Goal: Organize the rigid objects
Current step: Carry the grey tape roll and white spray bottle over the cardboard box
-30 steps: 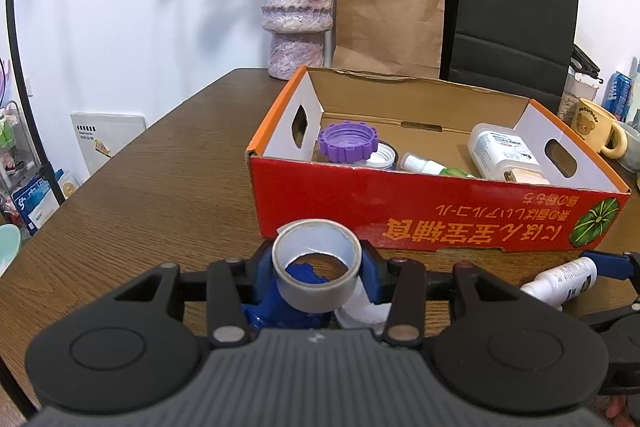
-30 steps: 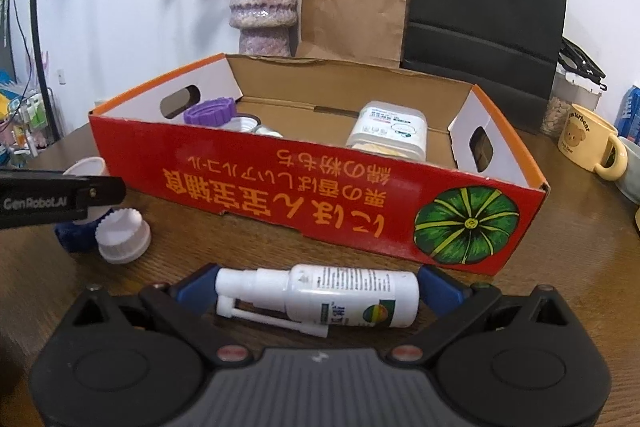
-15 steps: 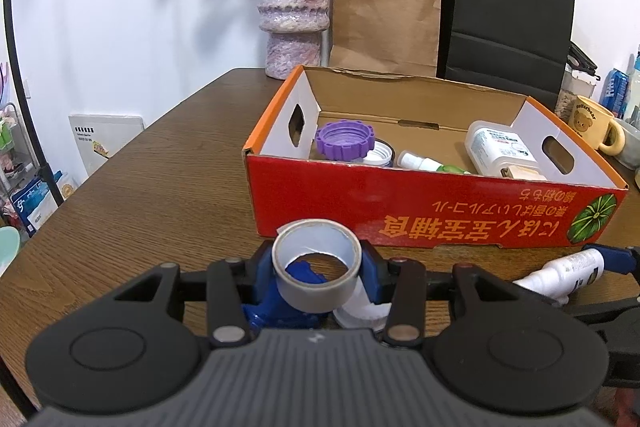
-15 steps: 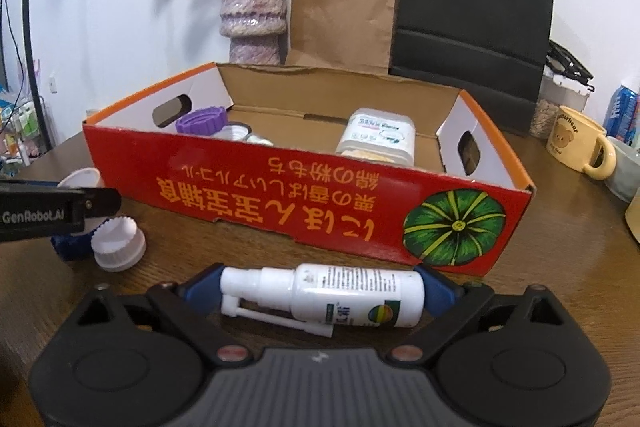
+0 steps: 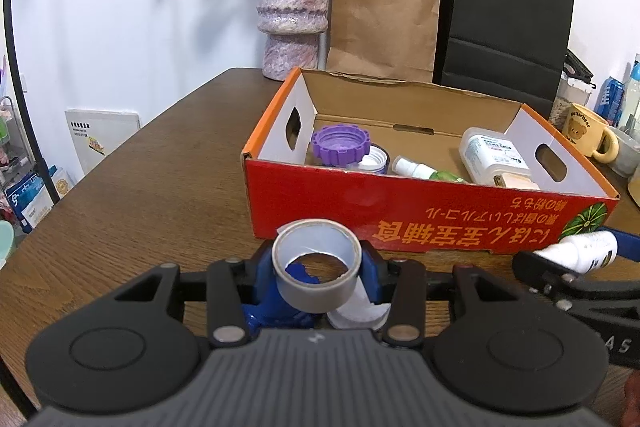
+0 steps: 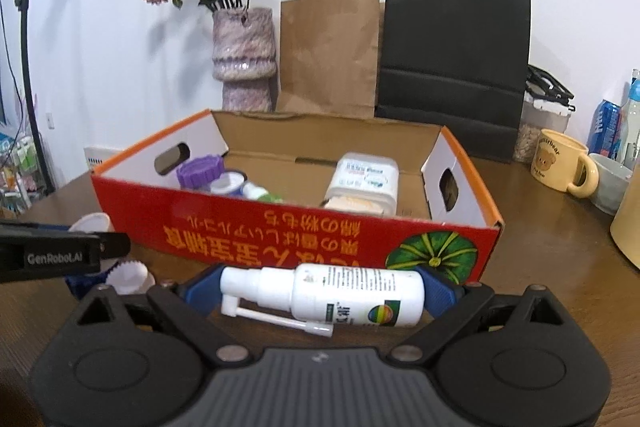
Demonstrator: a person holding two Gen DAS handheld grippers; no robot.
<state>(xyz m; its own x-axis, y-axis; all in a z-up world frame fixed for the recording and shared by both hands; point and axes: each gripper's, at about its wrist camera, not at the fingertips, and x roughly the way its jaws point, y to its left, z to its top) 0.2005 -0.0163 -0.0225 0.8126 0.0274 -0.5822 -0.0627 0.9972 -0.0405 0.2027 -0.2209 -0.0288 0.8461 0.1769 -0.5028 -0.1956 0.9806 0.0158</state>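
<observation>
Two grippers work at the near edge of a brown table (image 5: 152, 195), each already loaded, and we list the scene from largest item to smallest. A red cardboard box (image 6: 280, 231) stands toward the middle of the table, open at the top; inside it we see a purple lid (image 5: 340, 147), a white tub (image 5: 494, 155) and a small spray bottle (image 5: 420, 171). Behind the box, along the far edge, stand a vase (image 5: 292, 23), a brown paper bag (image 5: 384, 19) and a black paper bag (image 5: 504, 27); a yellow mug (image 6: 560, 163) sits near the right edge. Our right gripper (image 6: 320, 291) is closed across the length of a white spray bottle (image 6: 352, 293), one pad at the cap and one at the base, just in front of the box's near wall. Our left gripper (image 5: 318, 271) is clamped on a grey roll of tape (image 5: 316, 267), held upright near the box's left front corner. A white cap (image 6: 130, 277) lies on the table beside it. We judge the step in hand to be the carry: both items gripped, neither yet boxed. The next move calls for raising each item clear of the near wall, then letting go over bare cardboard.
</observation>
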